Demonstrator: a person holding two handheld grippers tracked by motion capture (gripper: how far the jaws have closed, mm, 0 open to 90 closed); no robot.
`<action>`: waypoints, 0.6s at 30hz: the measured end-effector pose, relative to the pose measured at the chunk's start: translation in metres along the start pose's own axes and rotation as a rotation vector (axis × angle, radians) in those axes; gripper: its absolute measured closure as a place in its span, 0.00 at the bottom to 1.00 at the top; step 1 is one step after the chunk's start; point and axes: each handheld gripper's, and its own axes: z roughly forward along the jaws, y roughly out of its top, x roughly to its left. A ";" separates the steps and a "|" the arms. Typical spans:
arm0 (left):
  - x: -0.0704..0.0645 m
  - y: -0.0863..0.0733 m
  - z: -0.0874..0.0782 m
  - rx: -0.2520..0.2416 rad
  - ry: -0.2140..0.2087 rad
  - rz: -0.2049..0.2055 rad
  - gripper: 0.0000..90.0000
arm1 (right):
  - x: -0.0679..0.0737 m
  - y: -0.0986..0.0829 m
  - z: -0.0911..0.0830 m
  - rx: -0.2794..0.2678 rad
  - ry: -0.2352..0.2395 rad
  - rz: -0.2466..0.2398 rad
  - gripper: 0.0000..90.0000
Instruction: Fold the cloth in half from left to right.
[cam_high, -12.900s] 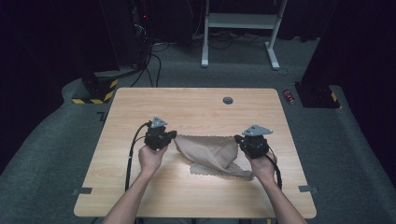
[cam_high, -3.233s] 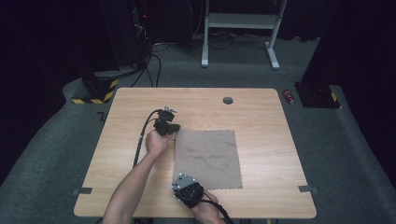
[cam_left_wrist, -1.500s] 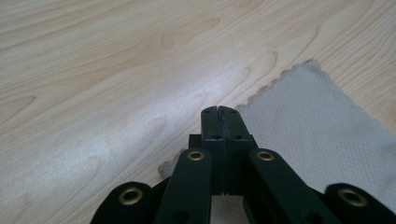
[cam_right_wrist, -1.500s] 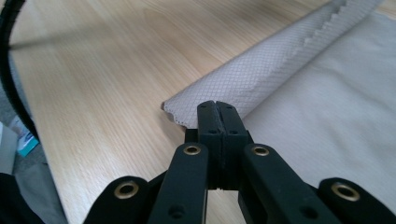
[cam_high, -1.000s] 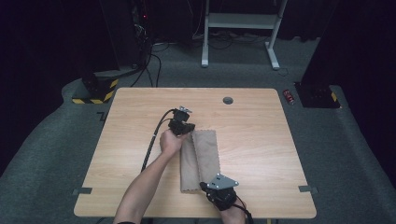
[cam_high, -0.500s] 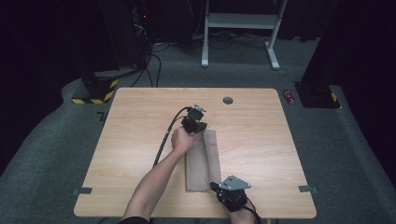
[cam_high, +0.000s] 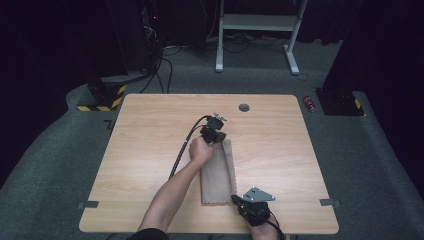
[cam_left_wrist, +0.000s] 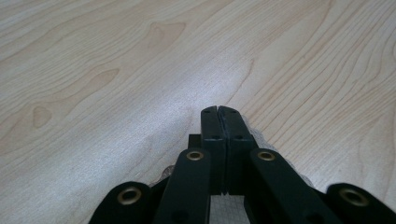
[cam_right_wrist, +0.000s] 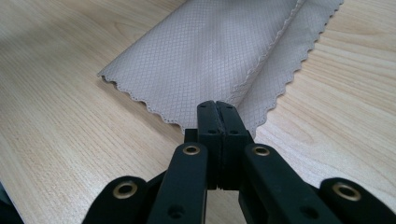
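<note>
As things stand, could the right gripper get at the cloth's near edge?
Probably yes: the right gripper sits at the near edge of the folded cloth, jaws shut there, apparently pinching its scalloped corner, with nothing between them on the table.

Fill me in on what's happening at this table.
A person is folding a beige cloth on a wooden table with a gripper in each hand. The left gripper pinches the far end, the right gripper the near end. The cloth lies in a long narrow strip, one scalloped edge overlapping.
</note>
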 end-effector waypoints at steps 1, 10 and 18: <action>-0.001 0.000 0.001 0.001 0.001 -0.001 0.99 | 0.000 0.000 0.000 0.002 0.000 0.002 0.99; 0.002 0.001 0.001 -0.015 0.022 -0.034 0.78 | -0.008 -0.002 -0.003 -0.002 -0.018 0.033 0.89; 0.015 -0.018 -0.031 -0.066 0.079 -0.081 0.61 | -0.012 0.007 -0.005 -0.032 -0.019 0.027 0.83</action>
